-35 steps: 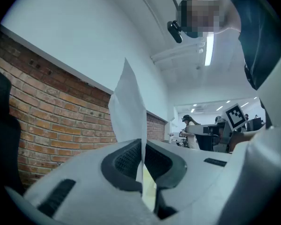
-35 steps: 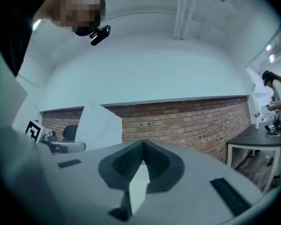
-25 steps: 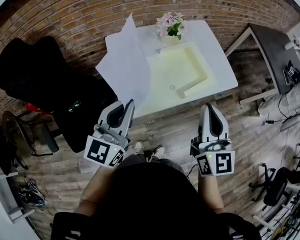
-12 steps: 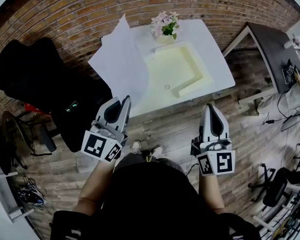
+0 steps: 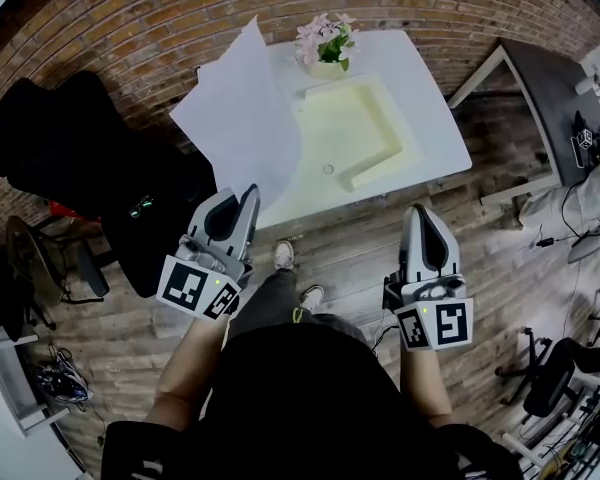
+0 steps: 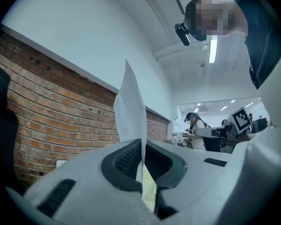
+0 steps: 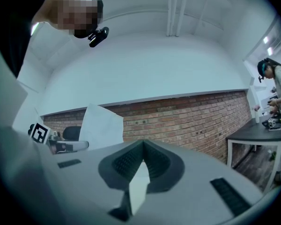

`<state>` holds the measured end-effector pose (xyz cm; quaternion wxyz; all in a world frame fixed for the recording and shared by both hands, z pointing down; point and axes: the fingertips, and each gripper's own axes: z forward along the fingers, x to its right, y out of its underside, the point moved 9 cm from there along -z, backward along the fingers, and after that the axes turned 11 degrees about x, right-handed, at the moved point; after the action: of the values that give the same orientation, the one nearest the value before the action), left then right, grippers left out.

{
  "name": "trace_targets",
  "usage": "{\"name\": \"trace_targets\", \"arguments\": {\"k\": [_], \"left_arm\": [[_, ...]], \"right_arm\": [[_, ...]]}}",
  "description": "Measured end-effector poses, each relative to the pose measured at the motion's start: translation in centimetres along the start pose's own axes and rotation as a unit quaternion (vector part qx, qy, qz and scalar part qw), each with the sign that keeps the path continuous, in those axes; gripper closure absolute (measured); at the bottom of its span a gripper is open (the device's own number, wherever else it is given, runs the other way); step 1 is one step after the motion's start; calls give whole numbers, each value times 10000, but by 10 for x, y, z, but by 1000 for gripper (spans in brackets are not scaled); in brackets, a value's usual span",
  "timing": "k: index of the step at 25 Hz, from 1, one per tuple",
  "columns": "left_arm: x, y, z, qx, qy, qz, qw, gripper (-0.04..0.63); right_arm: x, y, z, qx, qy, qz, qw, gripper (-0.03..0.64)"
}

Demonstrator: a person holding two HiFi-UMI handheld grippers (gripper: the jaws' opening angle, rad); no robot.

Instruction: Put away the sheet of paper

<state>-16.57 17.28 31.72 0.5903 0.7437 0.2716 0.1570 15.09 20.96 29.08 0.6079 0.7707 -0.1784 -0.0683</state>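
Head view: my left gripper point(image 5: 248, 200) is clamped on the lower corner of the sheet of paper point(image 5: 242, 118), which stands up in the air and hides the left end of the white table point(image 5: 435, 118). On the table lie a cream tray point(image 5: 365, 133) and a pot of pink flowers point(image 5: 326, 44). My right gripper point(image 5: 423, 216) hangs apart, level with the table's near edge. Only the left gripper view shows the pads pressed on the sheet. Only the right gripper view shows that gripper's jaws together at the tips on nothing, with the sheet off to its left against the brick wall point(image 7: 187, 118) and a person point(image 7: 276, 86) at a dark desk point(image 7: 255, 136). Against the frame a second ago, one shoe point(image 5: 285, 255) has stepped ahead of the other, and the sheet reaches further left, towards the black chair point(image 5: 80, 158).
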Motion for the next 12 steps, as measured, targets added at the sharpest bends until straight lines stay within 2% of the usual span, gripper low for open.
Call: {"name": "trace_targets", "arguments": {"k": [12], "left_arm": [[-57, 31, 73, -96, 321, -432, 9985, 571]], "right_arm": [[19, 23, 93, -188, 80, -109, 9997, 603]]}}
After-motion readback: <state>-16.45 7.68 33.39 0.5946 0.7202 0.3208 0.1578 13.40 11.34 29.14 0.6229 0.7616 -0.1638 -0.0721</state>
